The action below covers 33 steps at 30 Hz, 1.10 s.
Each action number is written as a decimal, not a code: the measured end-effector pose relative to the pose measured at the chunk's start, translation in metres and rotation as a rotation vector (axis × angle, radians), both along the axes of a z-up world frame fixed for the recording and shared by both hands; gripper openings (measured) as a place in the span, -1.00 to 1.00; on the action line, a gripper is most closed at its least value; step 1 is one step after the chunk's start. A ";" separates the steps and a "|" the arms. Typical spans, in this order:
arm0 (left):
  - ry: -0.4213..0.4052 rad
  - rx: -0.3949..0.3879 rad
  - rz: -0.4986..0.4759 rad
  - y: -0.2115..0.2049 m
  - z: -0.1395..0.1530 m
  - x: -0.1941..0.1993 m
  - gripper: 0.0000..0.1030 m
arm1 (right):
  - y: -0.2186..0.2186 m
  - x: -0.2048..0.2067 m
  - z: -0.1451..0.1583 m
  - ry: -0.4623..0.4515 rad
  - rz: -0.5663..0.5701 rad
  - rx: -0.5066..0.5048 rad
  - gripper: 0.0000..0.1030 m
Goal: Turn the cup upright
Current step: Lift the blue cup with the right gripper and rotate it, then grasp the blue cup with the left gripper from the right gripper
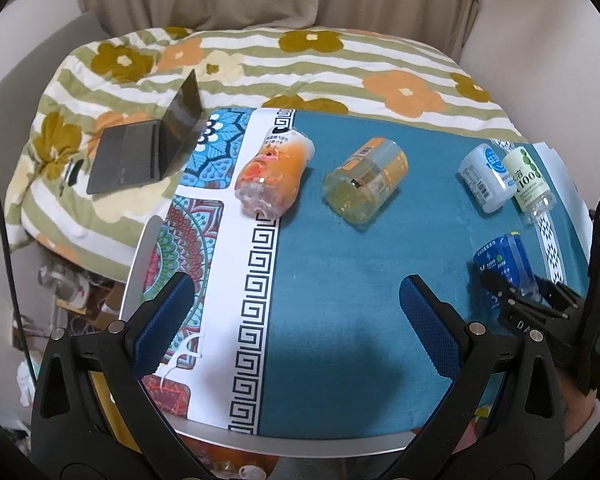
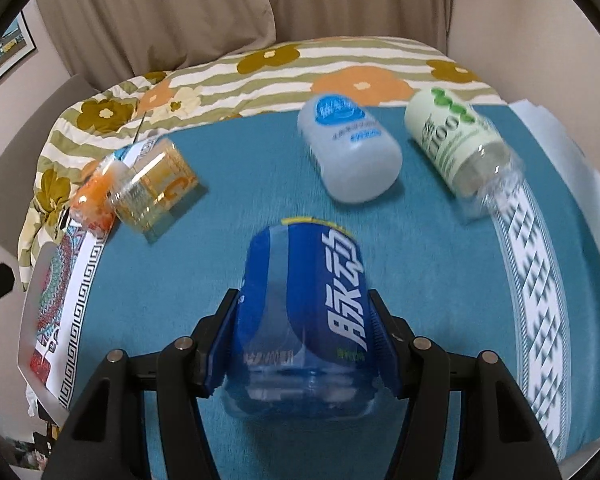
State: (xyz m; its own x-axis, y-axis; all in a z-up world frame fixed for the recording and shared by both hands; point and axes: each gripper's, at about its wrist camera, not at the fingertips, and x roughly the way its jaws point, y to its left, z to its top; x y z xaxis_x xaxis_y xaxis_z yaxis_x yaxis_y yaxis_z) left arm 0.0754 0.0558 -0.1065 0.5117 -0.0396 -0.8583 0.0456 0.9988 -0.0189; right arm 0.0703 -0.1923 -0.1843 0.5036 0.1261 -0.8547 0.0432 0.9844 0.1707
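Clamping blue cup (image 2: 304, 312), right claw (image 2: 304, 340).

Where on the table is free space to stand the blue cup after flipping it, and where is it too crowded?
The teal cloth is bare between the left gripper and the yellow cup, left of the blue cup held by the right gripper. It is crowded at the far right, where the pale blue cup and green-label cup lie close together.

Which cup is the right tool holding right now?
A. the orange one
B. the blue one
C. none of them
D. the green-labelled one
B: in the right wrist view the right tool has its fingers pressed on both sides of the blue cup; the left tool is open and holds nothing.
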 end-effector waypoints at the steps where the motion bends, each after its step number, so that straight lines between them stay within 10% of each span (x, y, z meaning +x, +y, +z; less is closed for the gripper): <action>1: 0.002 -0.001 -0.004 -0.001 -0.001 0.000 1.00 | 0.000 -0.001 -0.002 0.010 -0.002 0.005 0.09; 14: 0.010 -0.013 -0.022 -0.002 -0.006 -0.001 1.00 | 0.000 -0.005 -0.010 0.042 -0.060 0.080 0.14; 18: 0.009 -0.015 -0.019 0.001 -0.005 -0.002 1.00 | 0.000 -0.007 -0.008 0.021 -0.067 0.098 0.68; 33: 0.005 -0.029 -0.029 0.000 0.004 -0.008 1.00 | 0.004 -0.011 0.009 -0.006 -0.044 0.098 0.68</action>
State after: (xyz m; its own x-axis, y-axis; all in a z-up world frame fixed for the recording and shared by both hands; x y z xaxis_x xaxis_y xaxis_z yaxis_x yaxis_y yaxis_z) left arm 0.0675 0.0563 -0.1024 0.5057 -0.0791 -0.8591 0.0741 0.9961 -0.0481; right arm 0.0591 -0.1887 -0.1751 0.5153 0.1867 -0.8365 0.0846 0.9601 0.2665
